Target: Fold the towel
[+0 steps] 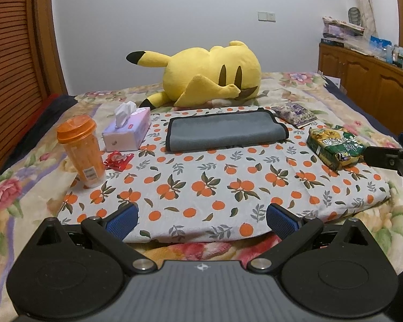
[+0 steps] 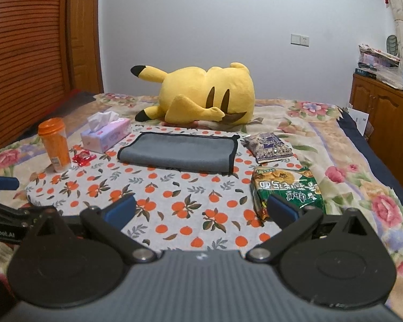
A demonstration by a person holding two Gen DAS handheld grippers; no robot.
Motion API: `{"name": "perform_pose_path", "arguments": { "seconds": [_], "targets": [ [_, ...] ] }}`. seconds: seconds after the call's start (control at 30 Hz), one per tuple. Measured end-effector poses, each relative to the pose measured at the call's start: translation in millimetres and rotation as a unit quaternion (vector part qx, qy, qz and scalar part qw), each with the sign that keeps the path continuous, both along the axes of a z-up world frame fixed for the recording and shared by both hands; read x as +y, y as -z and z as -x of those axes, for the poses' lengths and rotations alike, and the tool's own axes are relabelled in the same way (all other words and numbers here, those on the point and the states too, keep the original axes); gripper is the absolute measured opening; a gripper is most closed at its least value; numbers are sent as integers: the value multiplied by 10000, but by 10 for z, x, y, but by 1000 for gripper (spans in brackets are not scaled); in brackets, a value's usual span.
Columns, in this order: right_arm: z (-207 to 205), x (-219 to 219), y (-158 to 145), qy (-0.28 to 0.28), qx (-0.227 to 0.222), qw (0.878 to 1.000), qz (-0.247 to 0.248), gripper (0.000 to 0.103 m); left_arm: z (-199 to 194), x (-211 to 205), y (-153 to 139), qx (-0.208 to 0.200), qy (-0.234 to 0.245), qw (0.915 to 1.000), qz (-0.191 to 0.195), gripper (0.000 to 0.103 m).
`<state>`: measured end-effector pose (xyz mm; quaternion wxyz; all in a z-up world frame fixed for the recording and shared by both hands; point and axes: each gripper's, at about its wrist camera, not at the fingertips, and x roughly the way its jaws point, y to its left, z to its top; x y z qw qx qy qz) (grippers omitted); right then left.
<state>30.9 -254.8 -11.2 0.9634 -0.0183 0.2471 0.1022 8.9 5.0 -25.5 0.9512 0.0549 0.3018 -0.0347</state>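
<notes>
Our left gripper [image 1: 201, 221] and right gripper [image 2: 201, 212]: fingers spread, holding nothing.
Far: we list a folded grey towel [image 1: 225, 132] on the orange-print cloth [image 1: 201, 187]; tissue box [image 1: 127, 130] left, noodle packet [image 2: 287, 190] right.

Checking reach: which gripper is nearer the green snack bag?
Right. The right gripper has one finger overlapping the green snack bag in its view; the left gripper sits well left of it.

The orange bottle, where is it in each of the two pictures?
Left wrist view: the orange bottle stands upright at the left, on the edge of the orange-print cloth.
Right wrist view: the bottle stands farther left, smaller.
Shared landmark: the tissue box sits just right of it in both.
</notes>
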Motion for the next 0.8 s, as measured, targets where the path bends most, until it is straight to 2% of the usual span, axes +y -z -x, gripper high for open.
{"name": "perform_pose_path", "arguments": {
  "seconds": [0.47,0.8],
  "targets": [
    [22,-37,104,131,19,9999,99,103,75,74,21,-68,-130,9998,142,103],
    [54,-60,90,185,-87,9998,46,103,150,100,-25,-299,-187,9992,177,103]
  ]
}}
